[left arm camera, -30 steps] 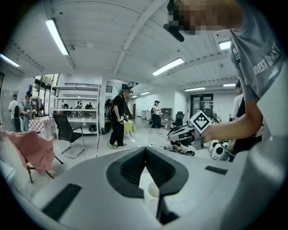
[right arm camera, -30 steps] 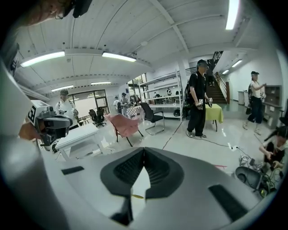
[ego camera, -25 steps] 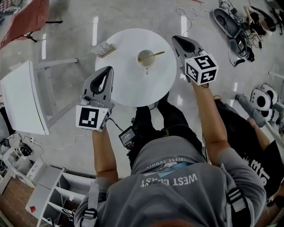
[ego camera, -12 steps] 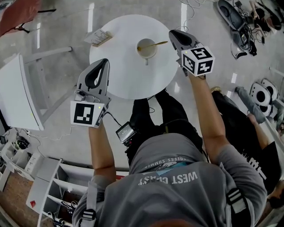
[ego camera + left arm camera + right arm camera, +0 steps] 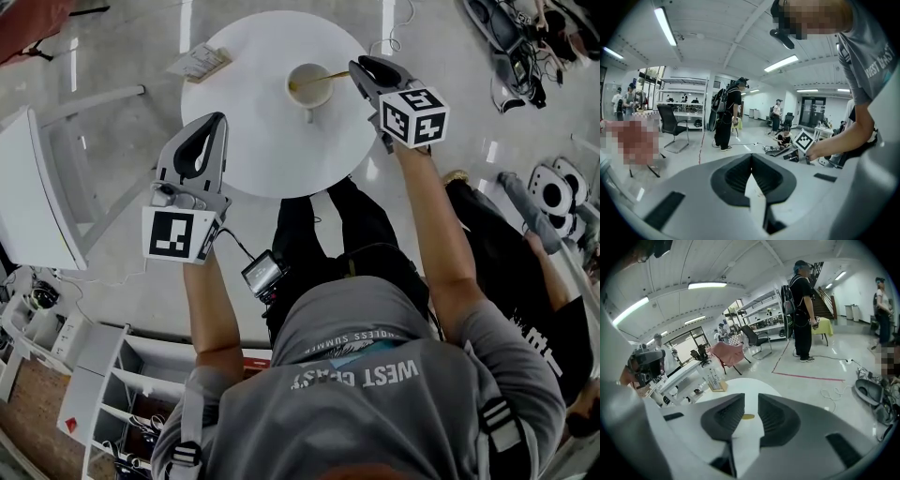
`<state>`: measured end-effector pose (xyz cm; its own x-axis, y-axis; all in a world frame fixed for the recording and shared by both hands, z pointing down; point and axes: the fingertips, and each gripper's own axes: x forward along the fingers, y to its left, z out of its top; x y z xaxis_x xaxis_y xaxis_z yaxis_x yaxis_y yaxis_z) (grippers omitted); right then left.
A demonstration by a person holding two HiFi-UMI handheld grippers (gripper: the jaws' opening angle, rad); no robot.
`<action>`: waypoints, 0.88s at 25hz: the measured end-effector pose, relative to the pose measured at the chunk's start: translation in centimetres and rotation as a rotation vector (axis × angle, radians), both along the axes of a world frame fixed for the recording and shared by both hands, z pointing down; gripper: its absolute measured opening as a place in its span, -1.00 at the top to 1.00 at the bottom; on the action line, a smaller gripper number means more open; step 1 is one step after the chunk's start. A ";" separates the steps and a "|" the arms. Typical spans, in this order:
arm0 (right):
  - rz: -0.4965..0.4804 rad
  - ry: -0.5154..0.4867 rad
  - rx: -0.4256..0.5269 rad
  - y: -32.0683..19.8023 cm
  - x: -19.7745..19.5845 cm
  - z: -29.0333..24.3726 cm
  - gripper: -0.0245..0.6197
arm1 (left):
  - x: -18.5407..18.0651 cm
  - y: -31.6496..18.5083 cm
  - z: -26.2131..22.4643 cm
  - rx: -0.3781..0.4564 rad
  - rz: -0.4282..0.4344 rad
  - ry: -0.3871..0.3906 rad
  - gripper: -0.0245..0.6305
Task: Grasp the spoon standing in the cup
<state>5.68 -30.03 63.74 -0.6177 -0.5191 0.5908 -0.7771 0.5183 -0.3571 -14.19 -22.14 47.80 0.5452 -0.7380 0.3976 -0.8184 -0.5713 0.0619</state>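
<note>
A white cup [image 5: 307, 86] stands on the round white table [image 5: 253, 141], with a golden spoon [image 5: 325, 77] leaning out of it to the right. My right gripper [image 5: 356, 64] is at the spoon handle's end. Its jaws have just been opening and stand apart. In the right gripper view the golden spoon end [image 5: 747, 416] shows in the gap of the right gripper [image 5: 750, 397], and the pads do not press on it. My left gripper [image 5: 220, 118] hangs over the table's left edge. In the left gripper view the left gripper [image 5: 751, 155] is shut on nothing.
A small wooden holder [image 5: 199, 63] with papers sits at the table's far left edge. A white chair [image 5: 37, 202] stands left of the table and a shelf unit [image 5: 103, 403] at the lower left. Cables and gear [image 5: 511, 56] lie on the floor at right. A standing person [image 5: 804, 310] is beyond the table.
The right gripper has come in toward the cup, and its tips now sit at the spoon handle's end. The left gripper has kept its place by the table's left edge.
</note>
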 end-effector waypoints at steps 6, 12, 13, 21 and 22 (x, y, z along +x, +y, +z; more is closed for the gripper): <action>-0.012 0.002 -0.057 0.8 -0.6 1.9 0.55 | -0.2 0.2 0.5 -0.009 -0.005 0.005 0.91; -0.005 0.008 -0.085 1.0 -0.7 2.8 0.53 | -0.4 0.2 0.7 -0.017 -0.011 0.008 0.91; -0.003 0.012 -0.086 1.0 -0.6 2.9 0.53 | -0.4 0.2 0.7 -0.017 -0.012 0.008 0.91; 0.003 0.017 -0.094 1.3 -0.2 3.1 0.70 | -0.3 0.5 0.7 -0.015 -0.014 0.006 0.91; 0.003 0.011 -0.097 1.3 -0.3 3.0 0.71 | -0.3 0.6 0.7 -0.015 -0.014 0.005 0.91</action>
<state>5.39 -28.68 66.78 -0.6098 -0.4606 0.6450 -0.7825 0.4793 -0.3975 -14.51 -21.56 48.47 0.5366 -0.7398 0.4059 -0.8261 -0.5586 0.0739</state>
